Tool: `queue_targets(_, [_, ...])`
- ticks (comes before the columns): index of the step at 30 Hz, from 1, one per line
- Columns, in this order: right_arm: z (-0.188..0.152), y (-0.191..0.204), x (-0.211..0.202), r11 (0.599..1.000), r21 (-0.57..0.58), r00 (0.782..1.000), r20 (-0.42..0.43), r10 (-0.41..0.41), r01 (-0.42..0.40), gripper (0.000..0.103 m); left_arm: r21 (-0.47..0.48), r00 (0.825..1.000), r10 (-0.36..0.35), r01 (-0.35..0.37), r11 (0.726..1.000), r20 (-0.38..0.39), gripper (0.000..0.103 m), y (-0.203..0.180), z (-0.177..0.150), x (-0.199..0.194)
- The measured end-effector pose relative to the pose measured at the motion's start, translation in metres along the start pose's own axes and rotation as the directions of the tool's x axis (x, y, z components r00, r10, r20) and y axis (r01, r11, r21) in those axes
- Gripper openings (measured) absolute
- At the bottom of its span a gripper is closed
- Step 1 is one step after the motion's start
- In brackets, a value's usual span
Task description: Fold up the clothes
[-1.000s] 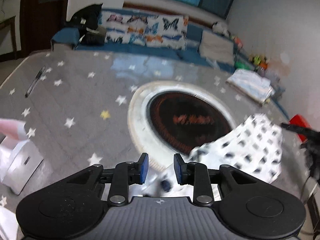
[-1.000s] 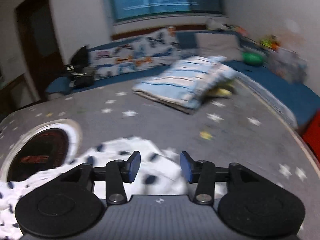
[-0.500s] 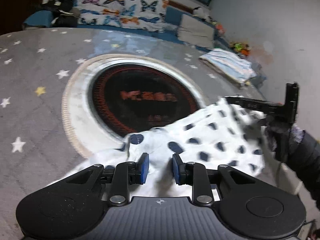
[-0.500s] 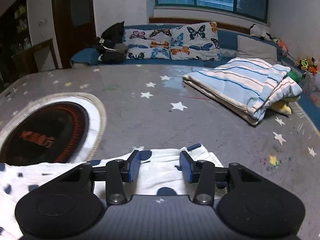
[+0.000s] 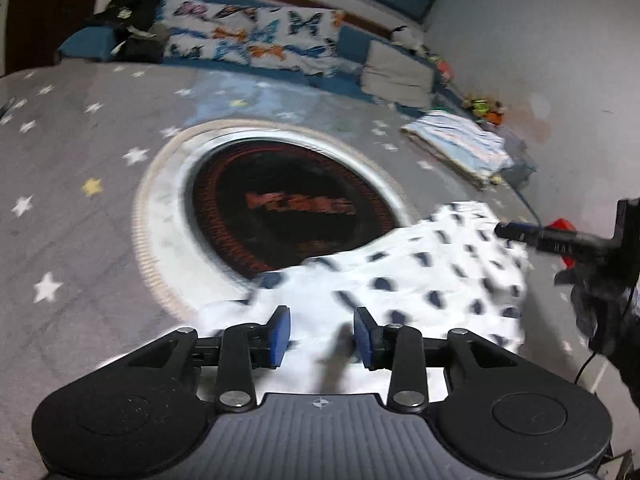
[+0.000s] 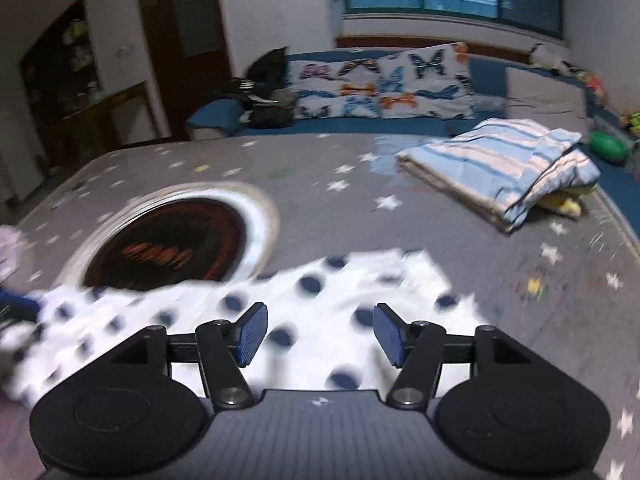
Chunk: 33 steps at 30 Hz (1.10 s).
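Note:
A white cloth with dark blue dots [image 5: 420,280] lies spread on the grey star-patterned cover [image 5: 80,152], its far edge over the rim of a round dark mat [image 5: 288,208]. My left gripper [image 5: 322,334] hovers over the cloth's near edge. Its jaws are opening, and the blue pads stand apart from the fabric. My right gripper [image 6: 320,332] is over the other end of the cloth [image 6: 320,300], jaws opening wide, nothing pinched. In the left wrist view the right gripper [image 5: 506,232] reaches in from the right, held by a dark-gloved hand [image 5: 600,304].
A folded blue-striped blanket [image 6: 500,168] lies at the far right. Butterfly pillows [image 6: 384,80] and a black bag [image 6: 268,92] line the back edge. A green ball [image 6: 608,146] sits by the right wall, and a red object [image 5: 560,226] lies beyond the cover's right edge.
Both pairs of jaws have widened and let go of the cloth's edge, which now lies flatter. The right gripper has swung left so the round mat shows more.

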State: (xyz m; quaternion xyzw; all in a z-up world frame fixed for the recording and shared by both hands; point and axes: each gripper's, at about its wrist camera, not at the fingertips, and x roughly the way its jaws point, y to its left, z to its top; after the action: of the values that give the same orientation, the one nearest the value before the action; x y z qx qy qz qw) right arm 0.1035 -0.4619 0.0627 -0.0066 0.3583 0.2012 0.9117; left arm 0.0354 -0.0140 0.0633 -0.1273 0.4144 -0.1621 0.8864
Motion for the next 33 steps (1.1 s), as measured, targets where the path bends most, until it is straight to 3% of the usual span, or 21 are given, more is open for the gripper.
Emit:
queue_targets(2, [-0.013,0.003,-0.013,0.998,0.01,0.998,-0.007,0.056,-0.056,0.068,0.034,0.999,-0.04,0.04,0.999,0.005,0.039,-0.017,0.001,0.001])
queue_targets(6, [-0.048,0.013,-0.039,0.98,0.03,0.979,-0.036,0.2,-0.199,0.068,0.095,0.991,-0.131,0.131,0.987,-0.011,0.039,-0.053,0.0,0.012])
queue_targets(12, [-0.081,0.034,-0.046,0.954,-0.038,0.953,-0.073,0.295,-0.298,0.068,0.212,0.969,-0.224,0.242,0.947,-0.106,0.037,-0.111,-0.012,0.046])
queue_targets(21, [-0.094,0.049,-0.055,0.944,-0.143,0.955,-0.048,0.293,-0.296,0.068,0.33,0.967,-0.184,0.234,0.915,-0.178,0.036,-0.15,-0.018,0.085])
queue_targets(25, [-0.095,0.05,-0.054,0.939,-0.166,0.953,-0.04,0.299,-0.302,0.068,0.349,0.969,-0.155,0.215,0.912,-0.191,0.01,-0.152,-0.018,0.094])
queue_targets(28, [-0.094,0.051,-0.054,0.936,-0.167,0.95,-0.024,0.312,-0.311,0.068,0.343,0.973,-0.138,0.195,0.919,-0.184,0.002,-0.148,-0.015,0.094])
queue_targets(33, [-0.09,0.053,-0.052,0.93,-0.174,0.945,-0.011,0.327,-0.324,0.068,0.315,0.975,-0.167,0.206,0.926,-0.147,0.001,-0.145,-0.003,0.083])
